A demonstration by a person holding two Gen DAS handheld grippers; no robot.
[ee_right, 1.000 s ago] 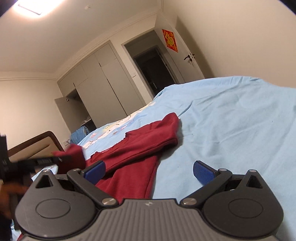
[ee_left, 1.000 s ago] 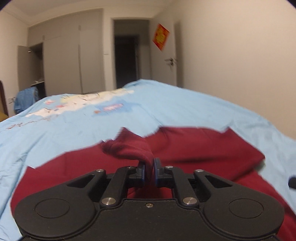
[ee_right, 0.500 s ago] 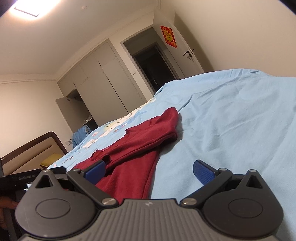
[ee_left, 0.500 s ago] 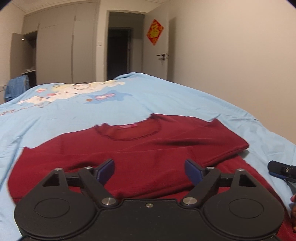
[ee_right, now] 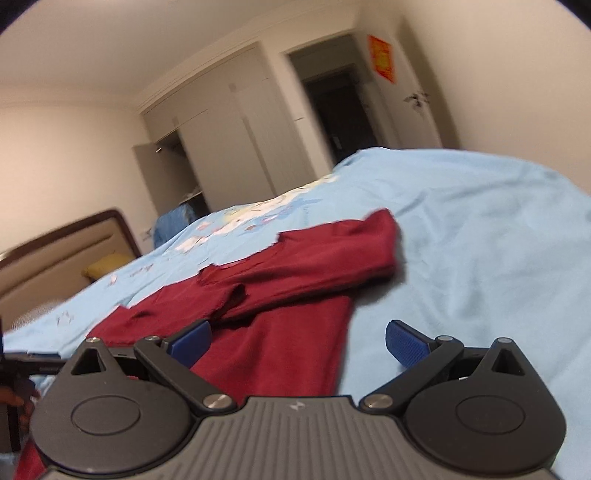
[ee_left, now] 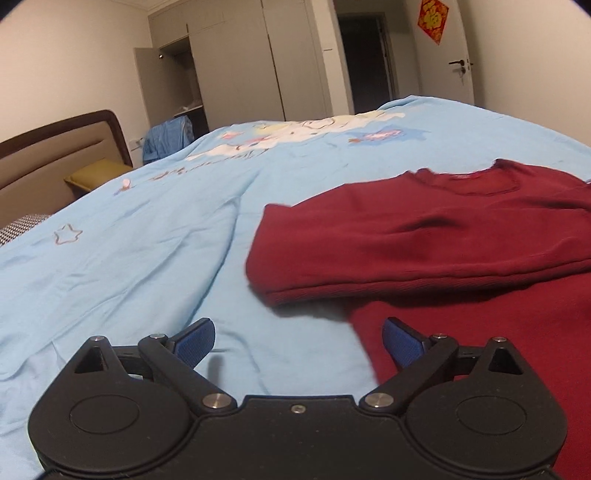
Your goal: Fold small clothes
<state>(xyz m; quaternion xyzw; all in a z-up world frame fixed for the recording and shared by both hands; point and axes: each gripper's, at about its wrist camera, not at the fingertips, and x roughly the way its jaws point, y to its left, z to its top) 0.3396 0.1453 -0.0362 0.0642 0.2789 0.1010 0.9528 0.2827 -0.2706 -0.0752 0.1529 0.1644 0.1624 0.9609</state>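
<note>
red shirt (ee_left: 443, 236) cut off right, hem hidden

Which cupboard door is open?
The grey wardrobe door at the left end, nearest the brown padded headboard, stands swung open, showing shelves. The other tall wardrobe doors are flat shut.

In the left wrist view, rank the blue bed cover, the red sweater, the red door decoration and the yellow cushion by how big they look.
1. blue bed cover
2. red sweater, partly cut off at the frame edge
3. yellow cushion
4. red door decoration

The last two sit farther away, so their true sizes are unsure.
</note>
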